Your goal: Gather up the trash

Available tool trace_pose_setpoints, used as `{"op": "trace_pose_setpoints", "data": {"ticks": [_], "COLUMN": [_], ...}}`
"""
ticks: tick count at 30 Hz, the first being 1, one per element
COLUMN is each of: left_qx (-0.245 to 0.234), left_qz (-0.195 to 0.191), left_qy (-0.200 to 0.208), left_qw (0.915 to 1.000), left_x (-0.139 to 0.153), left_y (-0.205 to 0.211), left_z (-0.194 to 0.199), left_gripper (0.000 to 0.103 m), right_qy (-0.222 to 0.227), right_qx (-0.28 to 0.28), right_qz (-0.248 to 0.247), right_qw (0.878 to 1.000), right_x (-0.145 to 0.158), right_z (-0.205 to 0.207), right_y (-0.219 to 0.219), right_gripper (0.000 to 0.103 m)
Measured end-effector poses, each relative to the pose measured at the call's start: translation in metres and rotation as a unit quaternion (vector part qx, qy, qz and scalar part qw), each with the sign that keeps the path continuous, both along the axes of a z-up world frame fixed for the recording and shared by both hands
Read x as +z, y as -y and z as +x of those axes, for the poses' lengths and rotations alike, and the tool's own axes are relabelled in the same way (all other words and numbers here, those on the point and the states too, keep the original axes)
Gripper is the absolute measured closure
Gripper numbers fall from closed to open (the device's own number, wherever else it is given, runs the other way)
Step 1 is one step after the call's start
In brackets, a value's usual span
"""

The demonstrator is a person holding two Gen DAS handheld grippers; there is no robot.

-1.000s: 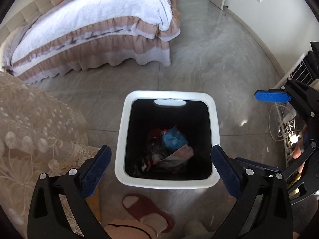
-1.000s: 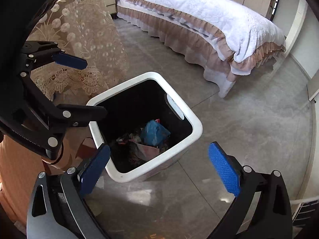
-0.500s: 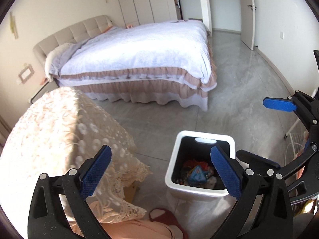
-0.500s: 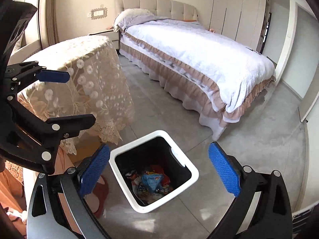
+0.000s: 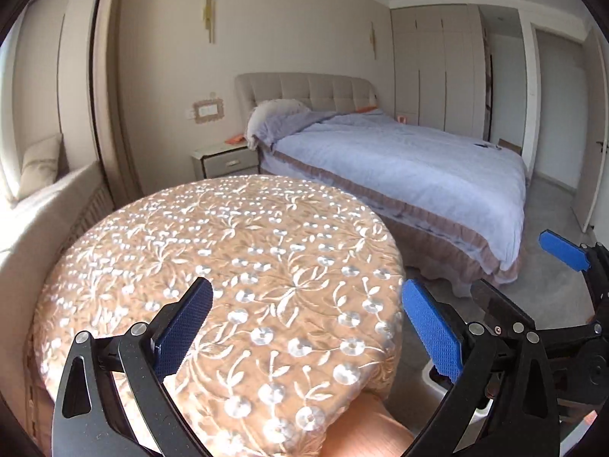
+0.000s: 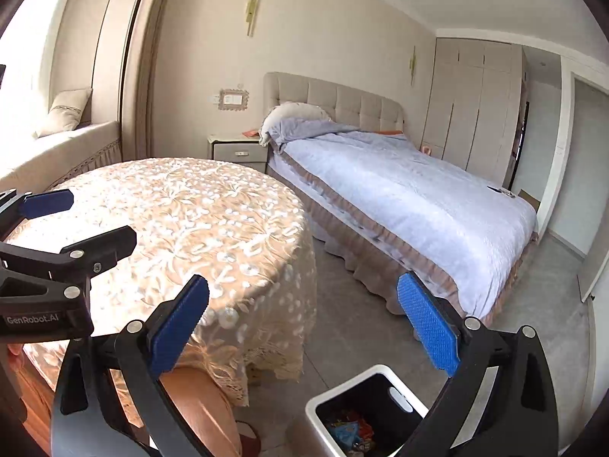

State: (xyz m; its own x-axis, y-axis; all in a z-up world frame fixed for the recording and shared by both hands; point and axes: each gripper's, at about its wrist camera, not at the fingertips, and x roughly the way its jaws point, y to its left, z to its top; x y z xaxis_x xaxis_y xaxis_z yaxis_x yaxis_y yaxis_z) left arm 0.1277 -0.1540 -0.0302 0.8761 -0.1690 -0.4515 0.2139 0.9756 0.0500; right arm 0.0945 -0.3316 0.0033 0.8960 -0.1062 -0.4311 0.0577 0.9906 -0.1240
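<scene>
Now both grippers are held wide open and hold nothing. The left gripper [image 5: 304,323] is above the round table [image 5: 236,251] with the lace cloth. The right gripper [image 6: 304,327] is over the floor, and the white trash bin [image 6: 327,400] with colourful wrappers [image 6: 352,428] inside stands just below it, beside the table.

Peach floral lace tablecloth [image 5: 243,266], pale-blue bedspread [image 6: 418,198], white bin [image 6: 335,400] with black inside.
</scene>
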Motion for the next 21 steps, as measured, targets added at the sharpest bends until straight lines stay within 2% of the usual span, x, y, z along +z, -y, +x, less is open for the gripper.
{"op": "trace_pose_setpoints", "data": {"ticks": [5, 9, 15, 21], "left_qx": [0.075, 0.112, 0.127, 0.124], "left_qz": [-0.024, -0.047, -0.059, -0.055], "left_qy": [0.031, 0.042, 0.042, 0.043], "left_qw": [0.9964, 0.9917, 0.9892, 0.9898], "left_x": [0.015, 0.02, 0.015, 0.015], "left_y": [-0.061, -0.093, -0.113, -0.11], "left_z": [-0.024, -0.033, -0.04, -0.049], "left_gripper": [0.005, 0.005, 0.005, 0.005], "right_qy": [0.01, 0.018, 0.03, 0.03], "right_qx": [0.045, 0.064, 0.075, 0.077], "right_qz": [0.025, 0.032, 0.062, 0.062], "right_qw": [0.999, 0.997, 0.995, 0.995], "right_x": [0.015, 0.026, 0.043, 0.05], "right_z": [0.001, 0.002, -0.006, -0.016], "right_y": [-0.046, -0.072, -0.094, -0.106], "right_gripper": [0.005, 0.005, 0.005, 0.005]}}
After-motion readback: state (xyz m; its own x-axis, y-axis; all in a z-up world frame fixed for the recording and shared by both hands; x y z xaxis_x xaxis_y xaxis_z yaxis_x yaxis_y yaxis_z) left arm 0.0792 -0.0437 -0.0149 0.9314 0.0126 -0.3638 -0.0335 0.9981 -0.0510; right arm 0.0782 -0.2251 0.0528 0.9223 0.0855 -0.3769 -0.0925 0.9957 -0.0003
